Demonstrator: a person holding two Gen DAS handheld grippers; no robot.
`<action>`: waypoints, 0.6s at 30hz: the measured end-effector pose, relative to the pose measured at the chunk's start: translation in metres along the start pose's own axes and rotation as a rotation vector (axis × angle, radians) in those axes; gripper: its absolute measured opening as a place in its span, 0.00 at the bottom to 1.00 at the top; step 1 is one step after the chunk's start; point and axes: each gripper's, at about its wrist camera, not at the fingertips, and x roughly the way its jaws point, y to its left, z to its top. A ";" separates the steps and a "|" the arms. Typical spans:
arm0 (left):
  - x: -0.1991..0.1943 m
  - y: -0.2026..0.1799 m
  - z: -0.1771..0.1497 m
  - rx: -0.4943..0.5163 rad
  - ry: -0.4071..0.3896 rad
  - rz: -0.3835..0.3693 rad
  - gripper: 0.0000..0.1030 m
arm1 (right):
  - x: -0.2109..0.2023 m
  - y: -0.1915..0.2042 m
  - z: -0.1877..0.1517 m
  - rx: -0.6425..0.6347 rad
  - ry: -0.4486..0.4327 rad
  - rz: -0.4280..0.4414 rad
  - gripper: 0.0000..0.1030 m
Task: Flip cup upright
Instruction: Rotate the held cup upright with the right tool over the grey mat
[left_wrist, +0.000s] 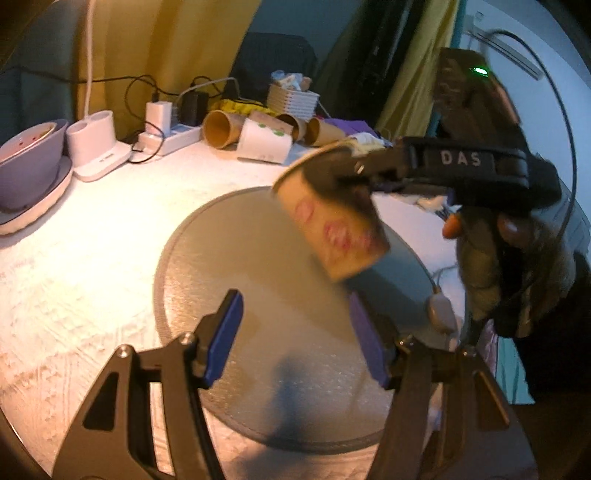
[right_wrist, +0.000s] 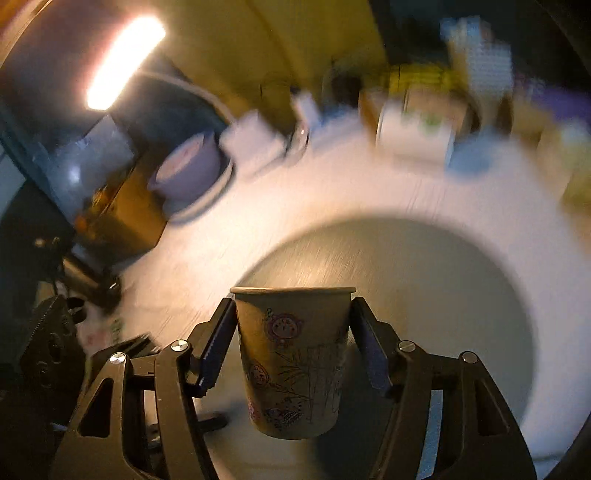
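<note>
A brown paper cup (right_wrist: 291, 362) with pink cartoon prints sits between the fingers of my right gripper (right_wrist: 291, 343), which is shut on it just below the rim. In the left wrist view the same cup (left_wrist: 332, 221) is tilted in the air above a round grey mat (left_wrist: 258, 295), held by the right gripper (left_wrist: 354, 173). The cup's mouth points up and to the left there. My left gripper (left_wrist: 295, 339) is open and empty, low over the mat's near side, apart from the cup.
The mat (right_wrist: 424, 295) lies on a white textured cloth (left_wrist: 74, 277). At the back stand several lying paper cups (left_wrist: 221, 129), a power strip with chargers (left_wrist: 170, 129), a white holder (left_wrist: 96, 147) and a lilac bowl on a plate (left_wrist: 29, 162).
</note>
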 end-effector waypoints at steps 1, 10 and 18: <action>0.000 0.002 0.000 -0.009 -0.002 0.004 0.60 | -0.005 0.001 0.001 -0.029 -0.053 -0.024 0.64; 0.003 0.023 0.004 -0.115 -0.003 0.045 0.60 | -0.001 -0.001 -0.026 -0.206 -0.213 -0.200 0.64; 0.020 0.034 0.007 -0.176 0.054 0.060 0.60 | -0.016 0.000 -0.062 -0.240 -0.312 -0.219 0.64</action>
